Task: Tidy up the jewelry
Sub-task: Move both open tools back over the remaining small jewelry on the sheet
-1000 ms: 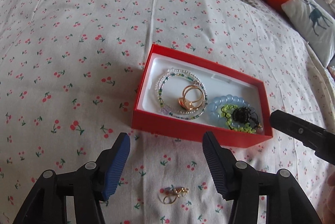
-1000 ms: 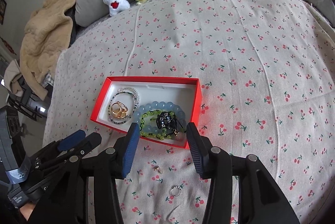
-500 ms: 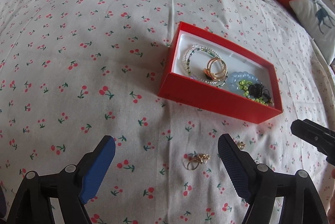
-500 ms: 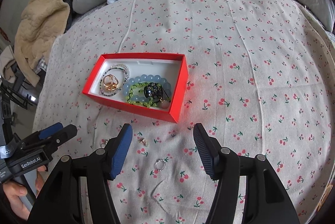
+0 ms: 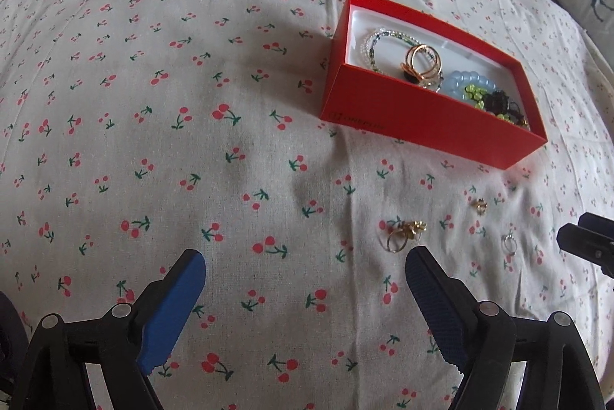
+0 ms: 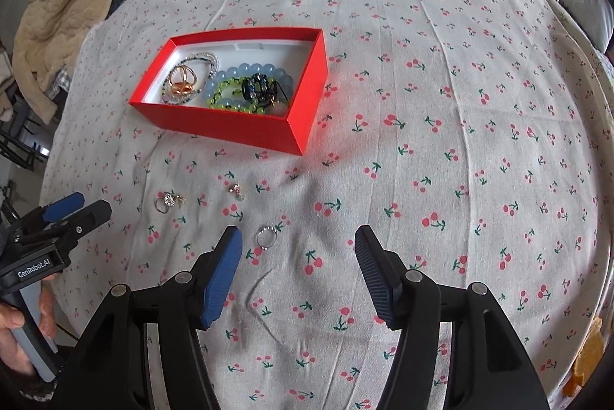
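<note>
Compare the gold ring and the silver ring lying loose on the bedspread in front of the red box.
The gold ring carries a bulky ornament; the silver ring is a slim band edged with small stones. The gold ring lies nearer the left hand-held gripper; the silver ring lies just beyond the right hand-held gripper, near its left finger. Both lie on the bedspread outside the red box, held by neither gripper.

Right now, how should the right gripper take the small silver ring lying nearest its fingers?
Pinch the silver ring across its band from straight above: it lies flat on the bedsheet, leaving no raised edge for a side approach. The right gripper is open, the ring beside its left finger.
</note>
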